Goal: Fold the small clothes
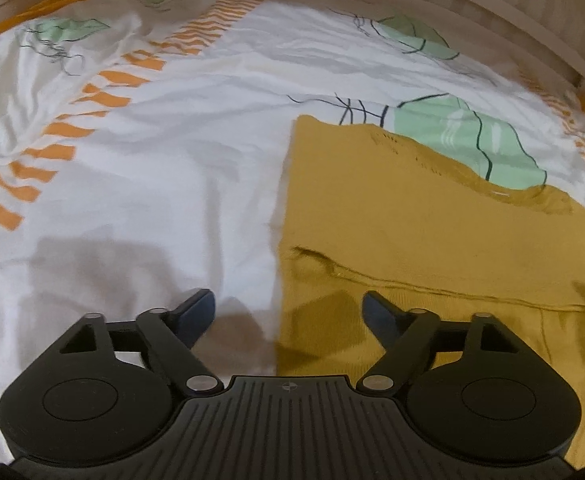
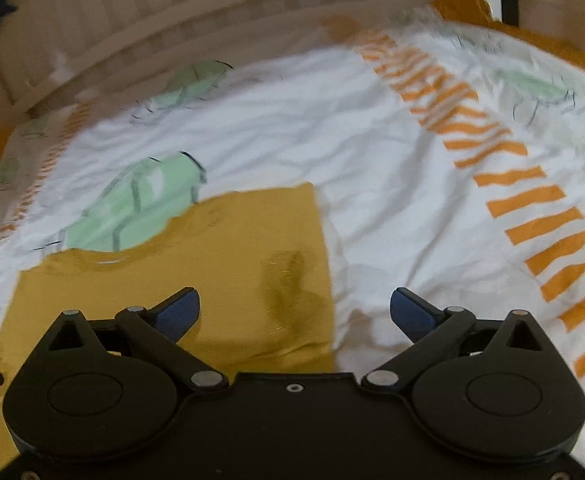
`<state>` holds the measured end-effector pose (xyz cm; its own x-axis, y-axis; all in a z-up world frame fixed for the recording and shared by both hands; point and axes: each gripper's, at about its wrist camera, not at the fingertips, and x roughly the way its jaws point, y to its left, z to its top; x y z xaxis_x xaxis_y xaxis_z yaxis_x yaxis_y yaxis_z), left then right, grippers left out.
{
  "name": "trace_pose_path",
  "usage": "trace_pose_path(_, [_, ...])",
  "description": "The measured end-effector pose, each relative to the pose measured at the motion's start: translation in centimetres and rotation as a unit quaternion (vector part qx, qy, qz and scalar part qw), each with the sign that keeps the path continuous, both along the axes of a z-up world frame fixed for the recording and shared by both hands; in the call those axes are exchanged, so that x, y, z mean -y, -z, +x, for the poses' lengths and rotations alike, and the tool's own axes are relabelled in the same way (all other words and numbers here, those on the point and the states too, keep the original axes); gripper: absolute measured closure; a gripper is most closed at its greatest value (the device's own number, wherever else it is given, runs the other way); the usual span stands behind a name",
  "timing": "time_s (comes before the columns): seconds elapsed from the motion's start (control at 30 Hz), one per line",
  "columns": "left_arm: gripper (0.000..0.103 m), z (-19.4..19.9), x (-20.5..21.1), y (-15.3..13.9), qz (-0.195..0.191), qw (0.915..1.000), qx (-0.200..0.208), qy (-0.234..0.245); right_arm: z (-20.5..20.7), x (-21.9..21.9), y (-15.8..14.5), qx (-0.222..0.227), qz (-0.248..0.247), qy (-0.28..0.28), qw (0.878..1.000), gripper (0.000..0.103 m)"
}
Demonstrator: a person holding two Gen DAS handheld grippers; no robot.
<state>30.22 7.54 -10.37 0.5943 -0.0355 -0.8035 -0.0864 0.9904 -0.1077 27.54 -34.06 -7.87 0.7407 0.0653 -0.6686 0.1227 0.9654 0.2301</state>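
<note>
A mustard-yellow knit garment (image 1: 412, 232) lies flat on a white bed sheet with orange stripes and green shapes (image 1: 152, 168). One layer is folded over, leaving a seam line across its near part. My left gripper (image 1: 288, 308) hangs open above the garment's left edge, with nothing between its blue pads. In the right wrist view the same garment (image 2: 228, 248) fills the lower left. My right gripper (image 2: 294, 308) is open above the garment's right edge, holding nothing.
A pale wooden slatted rail (image 2: 212, 16) curves along the far side of the bed. Orange fabric (image 2: 464, 6) is bunched at the far corner. Wrinkled sheet (image 2: 432, 216) spreads to the right of the garment.
</note>
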Motion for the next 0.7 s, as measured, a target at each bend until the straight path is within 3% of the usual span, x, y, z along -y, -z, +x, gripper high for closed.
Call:
trace_pose_path(0.4, [0.026,-9.9,-0.1,-7.1,0.019,0.9977,0.06,0.025,-11.2,-2.6,-5.2,0.047,0.006,-0.047,0.998,0.001])
trace_pose_path(0.7, [0.026,-16.9,-1.5,-7.3,0.01,0.9982,0.035,0.048,-17.1,-1.1,-4.9,0.007,0.042,-0.038,0.998,0.001])
